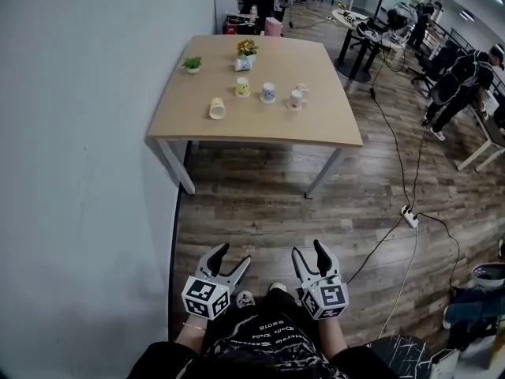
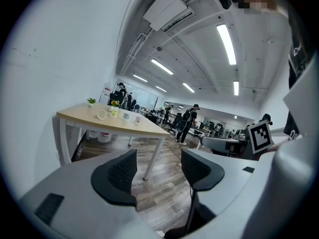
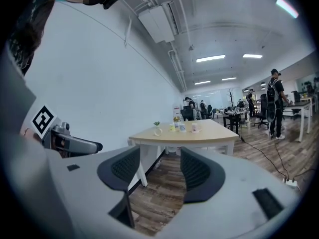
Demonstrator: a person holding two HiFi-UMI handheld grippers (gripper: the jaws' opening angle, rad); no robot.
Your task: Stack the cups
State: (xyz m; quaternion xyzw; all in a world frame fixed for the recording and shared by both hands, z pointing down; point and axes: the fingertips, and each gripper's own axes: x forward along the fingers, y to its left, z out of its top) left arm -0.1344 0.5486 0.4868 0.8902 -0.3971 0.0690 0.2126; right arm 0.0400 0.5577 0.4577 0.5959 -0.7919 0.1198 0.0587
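**Status.** Stacking is not yet begun; the step in hand is judged to be the approach.

**Grippers.** The left gripper (image 1: 233,257) and the right gripper (image 1: 311,253) are held low in front of the body, side by side over the wooden floor (image 1: 260,204). Both are pointed toward the table (image 1: 331,129). In each gripper view the 2 jaws are seen parted to a moderate gap, with only floor between them. Nothing is gripped by either.

**Task items.** 4 cups are set in a loose row near the middle of the table, well apart from both grippers:
1. A cream cup (image 1: 217,108), at the left of the row, apparently lying on its side.
2. A yellow cup (image 1: 243,88), upright.
3. A blue-printed cup (image 1: 268,92), upright.
4. A pink cup (image 1: 297,98), upright.

A small potted plant (image 1: 192,65) and a flower pot (image 1: 247,52) are placed behind the row.

**Next move.** The gap to the table is to be closed first. 1 upright cup is then to be taken by its wall, lifted clear and lowered into a neighbour. The tipped cup is expected to need righting.
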